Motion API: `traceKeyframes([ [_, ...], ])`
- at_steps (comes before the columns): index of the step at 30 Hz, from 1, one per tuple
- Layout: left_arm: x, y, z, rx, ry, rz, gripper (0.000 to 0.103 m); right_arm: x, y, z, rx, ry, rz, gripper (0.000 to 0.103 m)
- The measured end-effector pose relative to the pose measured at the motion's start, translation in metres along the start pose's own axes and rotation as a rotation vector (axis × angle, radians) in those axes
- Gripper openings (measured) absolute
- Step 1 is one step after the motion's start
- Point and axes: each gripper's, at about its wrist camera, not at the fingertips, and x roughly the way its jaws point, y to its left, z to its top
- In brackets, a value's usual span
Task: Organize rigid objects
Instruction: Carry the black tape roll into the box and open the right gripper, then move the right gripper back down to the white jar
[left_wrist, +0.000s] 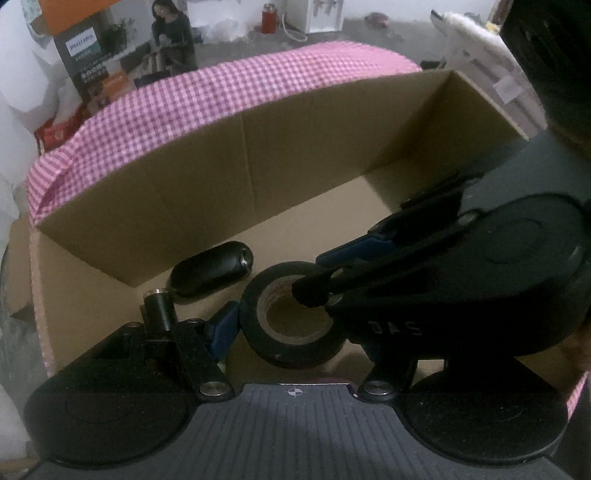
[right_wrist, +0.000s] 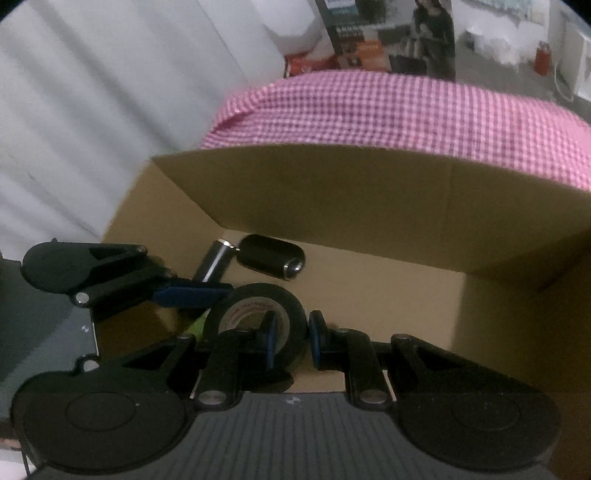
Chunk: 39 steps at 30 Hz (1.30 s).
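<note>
Pink gingham cloth (left_wrist: 229, 92) covered the whole desk, and on it sat our open cardboard box (left_wrist: 332, 122), flaps up, plain brown inside. Down on the box floor we had the roll of black tape (left_wrist: 291, 317) standing on edge, a stubby black cylinder (left_wrist: 212, 271) with a metal end lying behind it, and a smaller dark metal tube (left_wrist: 159, 310) just beside that one.

Our right tongs (right_wrist: 291, 338) were inside the box with one blue pad through the hole of the roll and the other outside its wall, pinching the tape's rim between them. Our left tongs (left_wrist: 284, 321) sat low in the box too; one blue finger (left_wrist: 223, 325) was up against the outer side of the roll, but the other was hidden behind the right tool, so we couldn't tell whether they were gripping or loose.

Room-wise: grey concrete floor (left_wrist: 236, 40) behind the desk, a tall Philips carton (left_wrist: 96, 55) with a woman printed on it, a red canister (left_wrist: 269, 17) by a white cabinet (left_wrist: 321, 14), and pale white sheeting (right_wrist: 110, 110) hanging off to the side.
</note>
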Motion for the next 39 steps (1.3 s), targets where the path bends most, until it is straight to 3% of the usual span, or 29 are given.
traceKeyframes([
  [4, 0.008, 0.003, 0.004, -0.005, 0.034, 0.002, 0.067, 0.015, -0.004, 0.003, 0.018, 0.035, -0.003, 0.020],
  [11, 0.004, 0.003, 0.007, -0.002, 0.006, 0.030, 0.072, 0.027, -0.010, 0.009, 0.053, 0.058, 0.002, 0.022],
  [15, -0.009, 0.000, 0.003, 0.011, -0.067, 0.067, 0.083, 0.023, -0.012, 0.009, 0.079, 0.052, 0.010, 0.022],
  [18, -0.031, -0.002, -0.002, 0.006, -0.127, 0.065, 0.085, 0.007, -0.009, 0.006, 0.087, 0.017, 0.015, 0.023],
  [20, -0.052, -0.005, -0.007, 0.008, -0.190, 0.073, 0.088, -0.007, -0.005, 0.005, 0.089, -0.020, 0.024, 0.026],
  [22, -0.075, -0.008, -0.012, 0.015, -0.262, 0.086, 0.089, -0.028, 0.001, 0.001, 0.083, -0.077, 0.028, 0.040],
  [23, -0.090, -0.009, -0.016, 0.022, -0.304, 0.089, 0.092, -0.039, 0.005, -0.002, 0.079, -0.111, 0.027, 0.060],
  [24, -0.105, -0.011, -0.021, 0.029, -0.347, 0.090, 0.097, -0.052, 0.010, -0.006, 0.074, -0.154, 0.023, 0.069],
  [31, -0.184, -0.025, -0.063, 0.036, -0.550, 0.092, 0.103, -0.153, 0.056, -0.053, 0.004, -0.429, 0.029, 0.084],
  [33, -0.198, -0.030, -0.080, 0.016, -0.574, 0.096, 0.103, -0.177, 0.066, -0.070, -0.023, -0.495, 0.029, 0.093],
  [39, -0.207, -0.032, -0.125, -0.027, -0.610, 0.093, 0.103, -0.223, 0.094, -0.129, -0.083, -0.635, 0.031, 0.100],
])
